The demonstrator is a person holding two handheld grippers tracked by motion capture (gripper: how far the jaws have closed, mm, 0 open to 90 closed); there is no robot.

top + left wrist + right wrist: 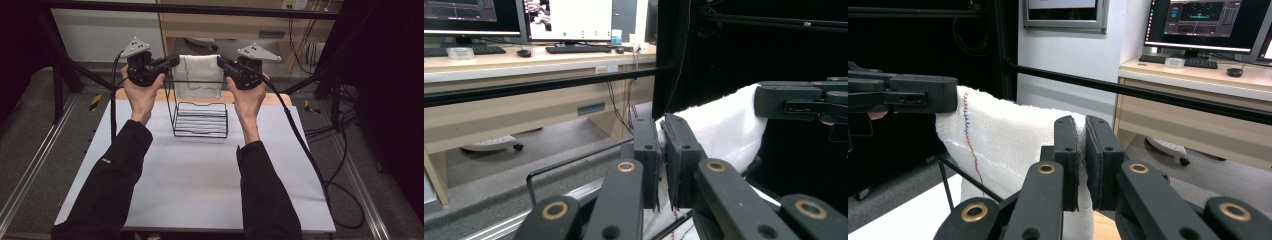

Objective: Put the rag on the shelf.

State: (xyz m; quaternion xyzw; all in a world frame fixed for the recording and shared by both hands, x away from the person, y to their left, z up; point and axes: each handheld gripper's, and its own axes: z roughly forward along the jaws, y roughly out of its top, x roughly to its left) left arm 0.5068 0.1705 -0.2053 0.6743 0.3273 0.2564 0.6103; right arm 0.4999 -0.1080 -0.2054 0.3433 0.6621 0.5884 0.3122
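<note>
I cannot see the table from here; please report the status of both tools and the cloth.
Left tool and right tool shut on white cloth corners. Cloth stretched above wire rack. Nothing in the way.

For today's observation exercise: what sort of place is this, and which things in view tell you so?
Probably a lab or recording workspace: a black metal frame surrounds the white-topped table, lit computer monitors stand on a wooden desk, and black cables trail across the floor.
</note>
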